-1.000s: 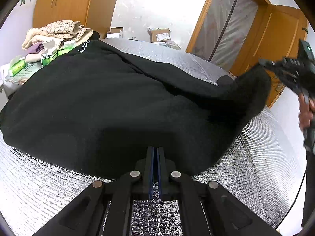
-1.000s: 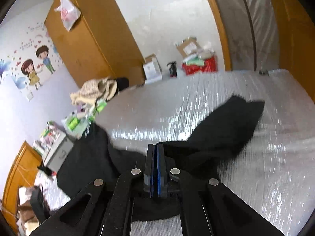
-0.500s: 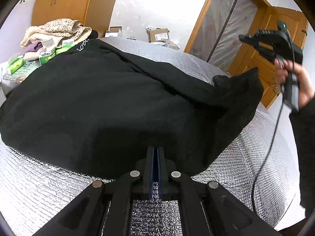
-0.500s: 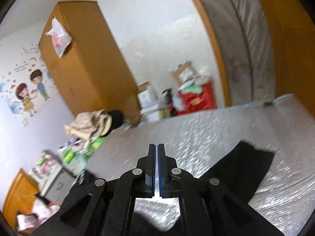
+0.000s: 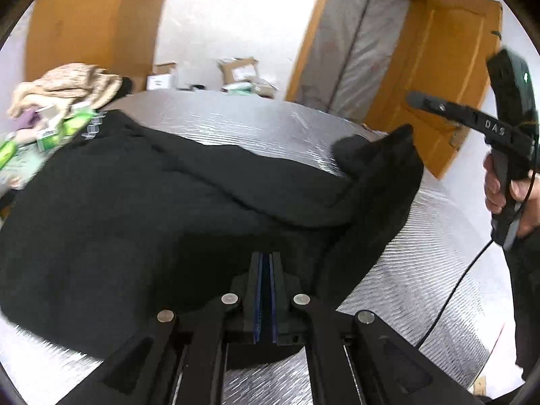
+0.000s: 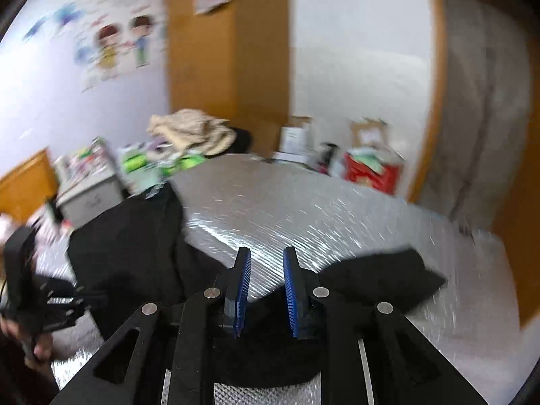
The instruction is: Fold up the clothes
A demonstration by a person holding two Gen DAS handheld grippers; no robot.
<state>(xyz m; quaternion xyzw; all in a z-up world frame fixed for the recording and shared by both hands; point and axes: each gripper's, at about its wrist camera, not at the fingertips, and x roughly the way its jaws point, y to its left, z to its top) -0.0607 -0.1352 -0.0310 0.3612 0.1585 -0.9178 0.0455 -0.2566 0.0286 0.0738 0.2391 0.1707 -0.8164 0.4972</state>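
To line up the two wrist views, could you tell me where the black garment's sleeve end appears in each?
Left wrist: the sleeve end lies at upper right, draped back over the black garment.
Right wrist: it lies at lower right, beyond the fingers.
Shared landmark: the beige clothes pile.

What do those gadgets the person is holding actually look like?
Both are black plastic tongs with silver rivets and ridged blue pads inside the two fingers. The right tongs, seen from the side, have a pistol-style handle, white letters "DAS", a small green light and a thin black cable. The person's sleeve looks dark.
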